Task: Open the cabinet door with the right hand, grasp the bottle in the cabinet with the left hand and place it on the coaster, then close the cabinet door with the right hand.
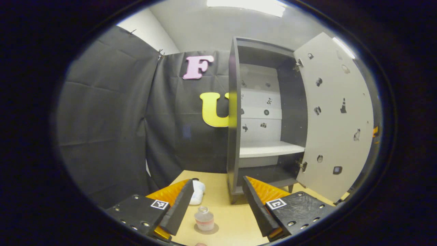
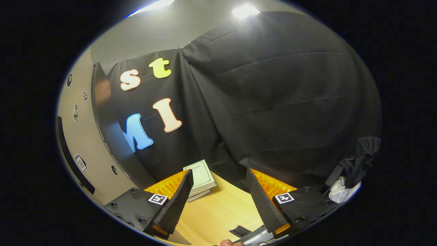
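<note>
While the left gripper (image 1: pixel 215 208) hangs wide open with nothing in it, the bottle (image 1: pixel 204 218) stands upright on the coaster (image 1: pixel 207 229) on the table (image 1: pixel 235 222) between its fingers, neck up, clear with a pinkish band low down. Right of that, the cabinet (image 1: pixel 234 116) has its door (image 1: pixel 336 119) swung open. Right gripper (image 2: pixel 218 201) is spread wide too, over the table near a book (image 2: pixel 201 177).
</note>
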A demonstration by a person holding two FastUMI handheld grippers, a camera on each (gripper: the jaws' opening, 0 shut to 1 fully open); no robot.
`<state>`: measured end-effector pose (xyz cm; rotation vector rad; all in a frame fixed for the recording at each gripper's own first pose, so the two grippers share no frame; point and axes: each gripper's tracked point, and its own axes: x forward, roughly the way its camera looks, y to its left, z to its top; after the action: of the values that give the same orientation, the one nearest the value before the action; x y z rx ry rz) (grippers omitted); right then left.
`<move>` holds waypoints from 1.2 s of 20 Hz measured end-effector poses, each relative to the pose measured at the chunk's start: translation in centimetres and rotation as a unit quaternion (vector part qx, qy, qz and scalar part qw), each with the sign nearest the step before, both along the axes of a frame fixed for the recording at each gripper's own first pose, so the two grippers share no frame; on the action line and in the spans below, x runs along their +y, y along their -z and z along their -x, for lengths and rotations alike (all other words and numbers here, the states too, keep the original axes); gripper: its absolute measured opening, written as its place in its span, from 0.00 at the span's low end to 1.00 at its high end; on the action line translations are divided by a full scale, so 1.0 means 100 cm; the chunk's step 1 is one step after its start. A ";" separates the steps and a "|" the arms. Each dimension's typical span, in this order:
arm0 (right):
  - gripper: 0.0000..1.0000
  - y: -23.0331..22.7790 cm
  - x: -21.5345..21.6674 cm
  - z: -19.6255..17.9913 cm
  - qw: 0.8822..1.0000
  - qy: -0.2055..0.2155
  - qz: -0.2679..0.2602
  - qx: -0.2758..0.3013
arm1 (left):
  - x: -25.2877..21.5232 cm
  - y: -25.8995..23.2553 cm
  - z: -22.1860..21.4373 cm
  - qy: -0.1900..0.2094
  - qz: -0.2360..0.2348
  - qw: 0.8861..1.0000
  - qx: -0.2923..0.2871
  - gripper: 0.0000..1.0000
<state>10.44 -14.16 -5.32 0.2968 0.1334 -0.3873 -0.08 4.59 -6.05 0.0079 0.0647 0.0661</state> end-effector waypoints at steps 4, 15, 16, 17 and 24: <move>0.98 -0.010 0.003 -0.019 0.998 -0.044 0.053 0.009 | -0.036 -0.042 -0.007 0.028 0.018 0.999 -0.013 0.88; 0.93 -0.089 0.075 -0.023 0.974 -0.180 0.127 -0.047 | -0.066 -0.076 -0.030 0.017 0.025 0.999 0.026 0.88; 0.93 -0.097 0.084 -0.021 0.972 -0.195 0.121 -0.057 | -0.063 -0.081 -0.030 0.012 0.024 0.999 0.021 0.86; 0.93 -0.103 0.093 -0.020 0.968 -0.212 0.119 -0.060 | -0.059 -0.085 -0.030 0.006 0.020 1.000 0.020 0.86; 0.98 -0.121 0.149 -0.009 0.940 -0.311 0.127 -0.059 | -0.031 -0.088 -0.033 -0.019 0.027 0.999 0.025 0.86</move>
<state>11.33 0.79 6.75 0.0126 0.0533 0.2423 3.26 1.53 2.77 -0.0451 0.1172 0.1026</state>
